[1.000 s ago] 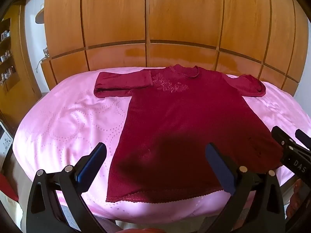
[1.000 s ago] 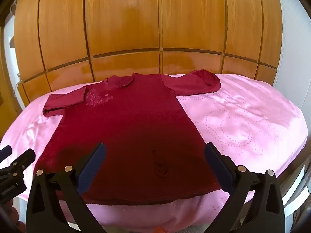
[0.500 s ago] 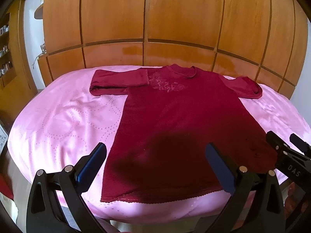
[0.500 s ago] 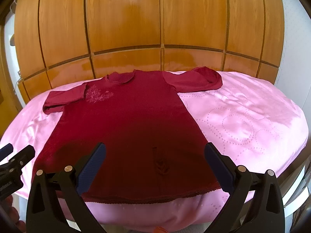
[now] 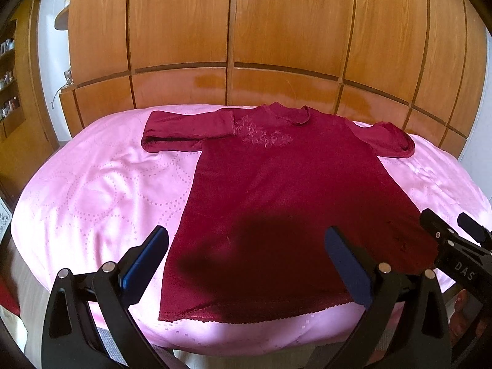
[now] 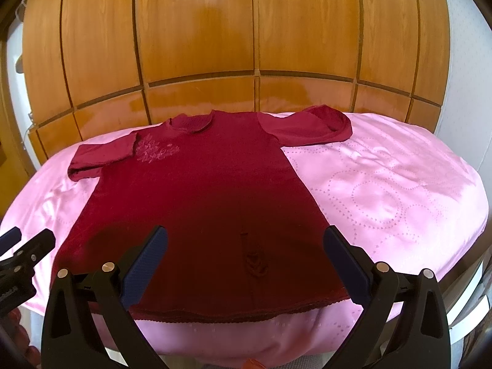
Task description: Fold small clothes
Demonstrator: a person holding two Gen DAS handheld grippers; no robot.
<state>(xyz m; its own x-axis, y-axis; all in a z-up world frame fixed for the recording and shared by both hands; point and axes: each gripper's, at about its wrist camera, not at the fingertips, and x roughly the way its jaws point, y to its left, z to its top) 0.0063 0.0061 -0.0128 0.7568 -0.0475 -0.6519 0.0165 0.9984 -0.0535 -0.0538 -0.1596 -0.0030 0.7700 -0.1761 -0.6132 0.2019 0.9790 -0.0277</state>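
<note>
Clearly the dark red dress (image 5: pixel 276 203) is soft, light knit that will drape and slide a little on the glossy pink bedspread (image 5: pixel 101 190), so I'd pinch it at the hem corners or the sleeve ends. It lies flat and face up, hem by the near edge of the bed, collar toward the far edge, both sleeves spread, pale embroidery near one shoulder. Both the left gripper (image 5: pixel 246 261) and right gripper (image 6: pixel 246 259) hover over the hem, jaws spread, holding nothing.
</note>
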